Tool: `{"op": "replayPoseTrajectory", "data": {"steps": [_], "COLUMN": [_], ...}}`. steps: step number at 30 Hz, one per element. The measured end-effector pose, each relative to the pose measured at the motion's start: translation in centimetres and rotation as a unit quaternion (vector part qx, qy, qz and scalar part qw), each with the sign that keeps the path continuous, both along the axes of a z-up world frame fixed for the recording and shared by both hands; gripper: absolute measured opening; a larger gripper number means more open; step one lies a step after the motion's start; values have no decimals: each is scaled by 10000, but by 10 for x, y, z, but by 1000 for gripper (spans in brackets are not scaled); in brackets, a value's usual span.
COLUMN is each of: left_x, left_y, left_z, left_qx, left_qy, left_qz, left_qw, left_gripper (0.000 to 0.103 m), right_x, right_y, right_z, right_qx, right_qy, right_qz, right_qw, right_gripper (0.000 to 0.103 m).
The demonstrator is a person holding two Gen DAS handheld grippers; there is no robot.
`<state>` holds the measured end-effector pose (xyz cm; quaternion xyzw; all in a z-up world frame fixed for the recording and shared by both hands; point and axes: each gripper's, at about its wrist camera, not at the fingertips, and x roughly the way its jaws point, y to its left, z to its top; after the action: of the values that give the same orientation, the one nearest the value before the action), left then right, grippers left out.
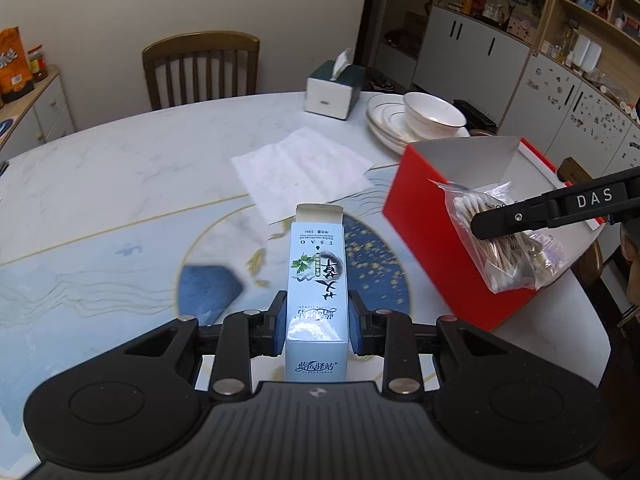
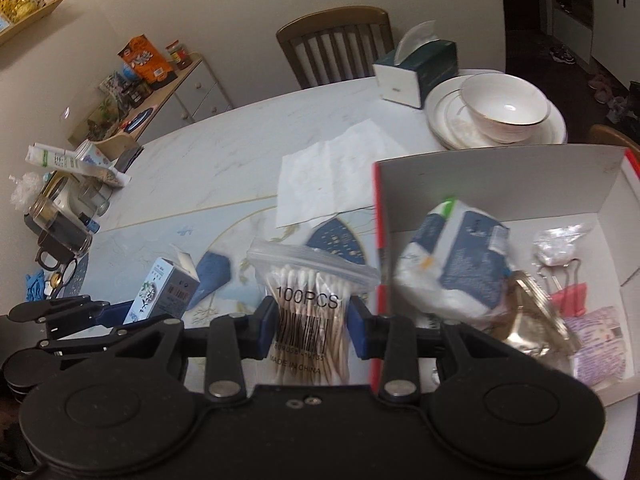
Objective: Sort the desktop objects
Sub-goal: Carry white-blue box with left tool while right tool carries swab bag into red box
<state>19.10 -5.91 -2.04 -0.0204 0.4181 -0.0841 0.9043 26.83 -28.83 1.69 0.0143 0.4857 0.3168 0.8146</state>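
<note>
My left gripper point(image 1: 316, 320) is shut on a tall light-blue carton point(image 1: 316, 288) with its top flap open, held above the table. The carton also shows in the right wrist view point(image 2: 160, 292). My right gripper point(image 2: 312, 324) is shut on a zip bag of cotton swabs point(image 2: 308, 300), held just left of the red box's point(image 2: 378, 216) left wall. The bag also shows in the left wrist view point(image 1: 504, 240), in front of the red box point(image 1: 432, 248). The box holds a tissue pack point(image 2: 460, 256), binder clips point(image 2: 568, 292) and small packets.
A paper napkin point(image 1: 300, 168) lies mid-table. A tissue box point(image 1: 332, 90), stacked plates point(image 1: 384, 120) and a bowl point(image 1: 434, 114) stand at the far right. Jars, tubes and a mug point(image 2: 60, 216) crowd the table's left edge. A chair point(image 1: 200, 68) stands behind.
</note>
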Motion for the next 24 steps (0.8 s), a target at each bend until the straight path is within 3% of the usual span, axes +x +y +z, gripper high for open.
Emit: {"op": "replayPoseTrajectory", "data": {"steps": [24], "left_x": [53], "left_y": [-135], "left_z": [16], "left_qx": [244], "left_qy": [-247], "left_qz": [-945], "left_qw": [9949], "left_gripper": [28], "right_x": [58], "right_y": [-127], "right_z": [-7], "right_qx": [0], "right_qy": [-205], "right_qz": [-818], "right_qw": [9964], "right_gripper": [36]}}
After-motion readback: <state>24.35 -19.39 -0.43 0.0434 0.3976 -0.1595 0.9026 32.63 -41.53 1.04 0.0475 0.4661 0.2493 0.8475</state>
